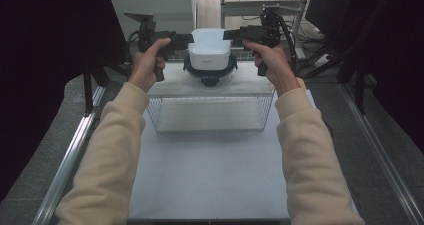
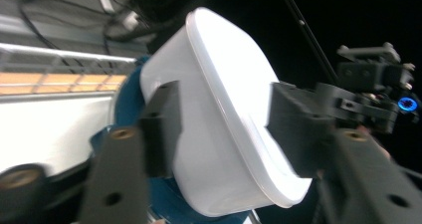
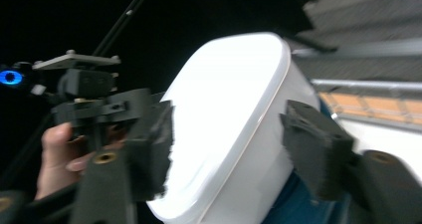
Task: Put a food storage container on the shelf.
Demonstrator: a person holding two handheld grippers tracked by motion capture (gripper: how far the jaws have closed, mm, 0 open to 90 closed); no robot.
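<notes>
High view: white tub (image 1: pixel 209 46) sits on wire rack (image 1: pixel 210 112); L tongs (image 2: pixel 221 129) & R tongs (image 3: pixel 226 152) views show jaws spread, tub between.

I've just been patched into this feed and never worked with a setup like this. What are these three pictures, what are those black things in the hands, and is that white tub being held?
There is no robot arm: a person holds a two-jaw tool in each hand. The high view looks down on the table; the left gripper and right gripper flank a white container. It sits on a dark blue base atop a clear box. The other two pictures come from cameras riding on the grippers, looking along their black jaws. In both, the container lies between the jaws, with gaps showing at the pads, so it seems straddled rather than clamped.
</notes>
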